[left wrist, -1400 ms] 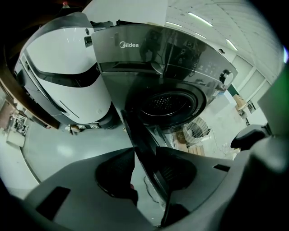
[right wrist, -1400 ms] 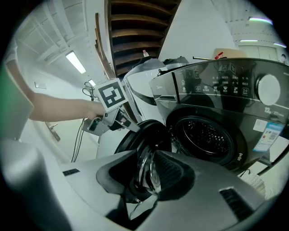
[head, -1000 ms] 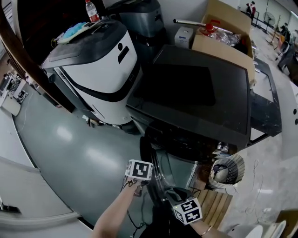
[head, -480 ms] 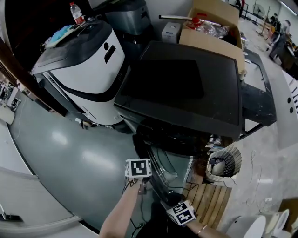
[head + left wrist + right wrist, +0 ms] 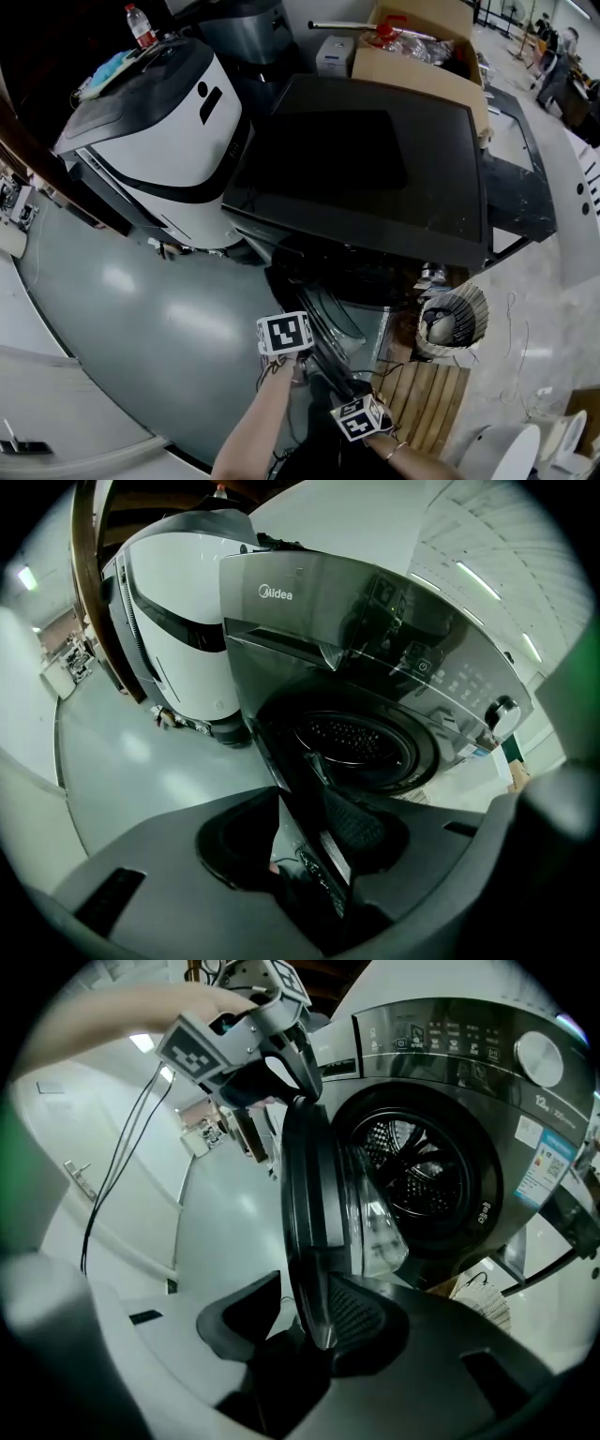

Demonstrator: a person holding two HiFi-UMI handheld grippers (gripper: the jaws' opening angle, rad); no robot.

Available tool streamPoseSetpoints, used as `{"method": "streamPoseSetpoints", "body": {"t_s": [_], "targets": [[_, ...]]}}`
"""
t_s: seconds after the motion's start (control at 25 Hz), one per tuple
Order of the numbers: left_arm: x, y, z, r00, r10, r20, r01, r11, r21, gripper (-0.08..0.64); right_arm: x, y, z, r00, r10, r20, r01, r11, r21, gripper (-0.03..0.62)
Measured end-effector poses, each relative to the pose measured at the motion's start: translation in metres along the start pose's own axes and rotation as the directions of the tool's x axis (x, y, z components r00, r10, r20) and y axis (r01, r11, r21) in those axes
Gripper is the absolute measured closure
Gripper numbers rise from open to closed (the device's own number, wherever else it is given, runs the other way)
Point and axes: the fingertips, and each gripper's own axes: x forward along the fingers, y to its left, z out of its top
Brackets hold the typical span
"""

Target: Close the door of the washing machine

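1. Door [image 5: 314,1194] of the front-loading washing machine [image 5: 375,169]: round, with a glass bowl; stands open, edge-on to both gripper views, left of the drum opening [image 5: 417,1176]; in the head view it juts out from under the machine's dark top.
2. Left gripper [image 5: 300,829]: jaws partly apart, astride the door's rim; one pad lies against the door's inner face; a pale sliver shows beside the other pad; no clamp on the rim; the right gripper view shows this gripper at the rim's upper end.
3. Right gripper [image 5: 305,1324]: at the near end of the same rim; jaws have just been closing and stand partly apart; rim between them; a gap shows on the outer side.
4. White and grey appliance [image 5: 159,141]: just beside the machine, on the door's outer side.
5. Cardboard box [image 5: 422,56]: behind the machine.
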Motion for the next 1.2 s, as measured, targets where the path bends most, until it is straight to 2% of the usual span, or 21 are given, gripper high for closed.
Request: {"method": "streamPoseSetpoints", "body": {"t_s": [0.2,0.36,0.52,0.6,0.8,0.88,0.92,1.0,1.04,1.08,1.12,1.16,1.2], "targets": [[0.002,-0.007,0.004,1.0,-0.005,0.024,0.006,0.999,-0.038,0.391,0.007,-0.014,0.007,0.998,-0.065,0.004,0.065,0.996,0.056,0.482],[0.001,0.003,0.012,0.997,0.057,0.047,-0.056,0.998,-0.029,0.39,0.006,-0.024,0.009,0.997,-0.077,0.005,0.077,0.995,0.061,0.485],[0.004,-0.012,0.007,1.0,-0.005,0.026,0.007,0.997,-0.078,0.39,0.005,-0.032,0.007,0.998,-0.067,0.001,0.067,0.997,0.045,0.485],[0.0,-0.014,0.007,0.999,-0.018,0.027,0.02,0.997,-0.078,0.391,0.005,-0.035,0.008,0.998,-0.063,-0.001,0.063,0.997,0.035,0.485],[-0.026,-0.012,0.016,0.992,-0.052,0.115,0.053,0.999,-0.004,0.376,0.002,-0.042,0.011,0.998,-0.061,0.008,0.061,0.998,0.035,0.484],[-0.041,-0.015,0.022,0.982,-0.107,0.156,0.098,0.993,0.064,0.368,0.002,-0.046,0.01,0.998,-0.06,0.008,0.06,0.997,0.04,0.483],[-0.047,-0.02,0.024,0.976,-0.145,0.162,0.126,0.985,0.122,0.362,0.001,-0.049,0.01,0.998,-0.06,0.007,0.06,0.997,0.042,0.483],[-0.057,-0.033,0.024,0.965,-0.213,0.154,0.164,0.945,0.284,0.355,0.0,-0.055,0.009,0.998,-0.06,0.007,0.06,0.997,0.041,0.483],[-0.061,-0.039,0.023,0.962,-0.232,0.145,0.162,0.908,0.386,0.354,-0.001,-0.058,0.009,0.998,-0.06,0.009,0.059,0.997,0.04,0.483],[-0.063,-0.045,0.021,0.962,-0.24,0.132,0.145,0.854,0.5,0.354,-0.002,-0.061,0.009,0.998,-0.06,0.012,0.06,0.997,0.04,0.483],[-0.064,-0.052,0.017,0.964,-0.239,0.115,0.119,0.777,0.618,0.354,-0.002,-0.064,0.01,0.998,-0.061,0.016,0.061,0.997,0.041,0.483],[-0.064,-0.058,0.012,0.968,-0.231,0.093,0.092,0.678,0.729,0.354,-0.003,-0.067,0.011,0.998,-0.063,0.021,0.062,0.997,0.042,0.483],[-0.064,-0.065,0.005,0.973,-0.221,0.068,0.07,0.563,0.823,0.353,-0.004,-0.071,0.011,0.998,-0.065,0.026,0.064,0.997,0.044,0.483]]}}
